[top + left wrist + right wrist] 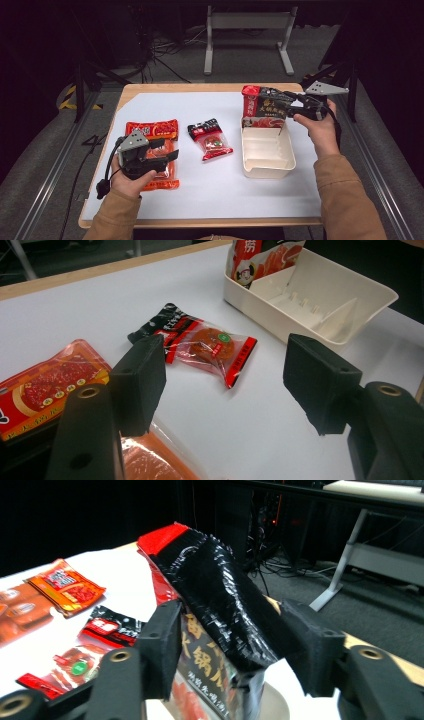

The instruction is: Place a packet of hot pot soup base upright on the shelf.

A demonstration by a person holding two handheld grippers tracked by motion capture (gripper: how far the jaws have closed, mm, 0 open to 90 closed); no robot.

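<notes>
The left gripper [167, 155] hovers low over the near left of the table, its jaws spread apart with nothing between them. Directly under it lies the flat orange packet [159, 137], whose red printed end reaches out past the jaw tips toward the far side (in the left gripper view a corner of it [47, 385] peeks out beside one jaw). Just to the right of that gripper, well ahead of its open jaws, rests the small red-and-black sachet [197, 342], flat on the white sheet [210, 185].

Further right sits the cream tray [267, 162], its long side running away from the person. The black-and-red pouch [264, 107] stands upright at the tray's far end, its bottom inside the tray. The right gripper [295, 102] is level with the pouch's top and reaches in from the right; its jaws stand apart on either side of the pouch [220, 605], and whether the pads touch the wrapper I cannot tell.
</notes>
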